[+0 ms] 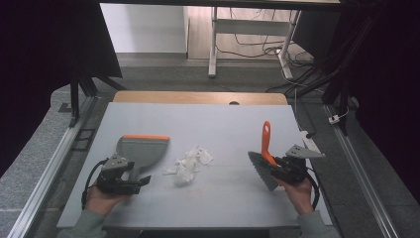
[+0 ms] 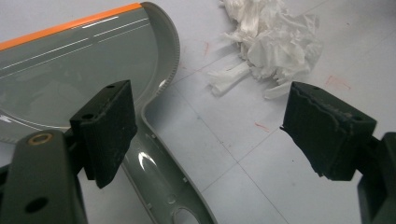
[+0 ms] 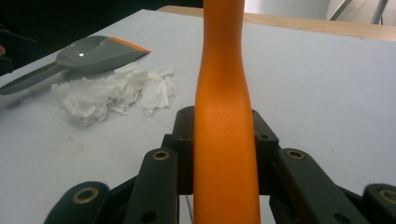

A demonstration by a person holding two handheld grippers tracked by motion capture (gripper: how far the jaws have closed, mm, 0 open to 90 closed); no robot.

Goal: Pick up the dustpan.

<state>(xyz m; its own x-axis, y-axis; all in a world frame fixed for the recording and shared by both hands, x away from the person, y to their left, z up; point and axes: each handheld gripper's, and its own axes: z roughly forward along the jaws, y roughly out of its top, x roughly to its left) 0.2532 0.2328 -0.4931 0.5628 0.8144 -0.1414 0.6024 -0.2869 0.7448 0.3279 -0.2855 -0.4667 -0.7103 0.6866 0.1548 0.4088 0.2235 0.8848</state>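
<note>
Item: crumpled tissue (image 1: pixel 189 164), mid-table; your landmark. Light, soft, apt to scatter or roll ahead of bristles; likely better swept than pinched.

Item: dustpan (image 1: pixel 139 150), just left of the tissue, lying flat, orange lip away from you. Probably stiff, slick plastic; take it by the handle (image 2: pixel 161 186). Your left gripper (image 1: pixel 130 184) stands spread over that handle, not yet clamped.

Item: brush (image 1: pixel 266 163), right of the tissue. Your right gripper (image 1: pixel 277 168) is clamped on its orange handle.

Paper wad (image 1: pixel 189 164) blocks centre (elsewhere bare)
</note>
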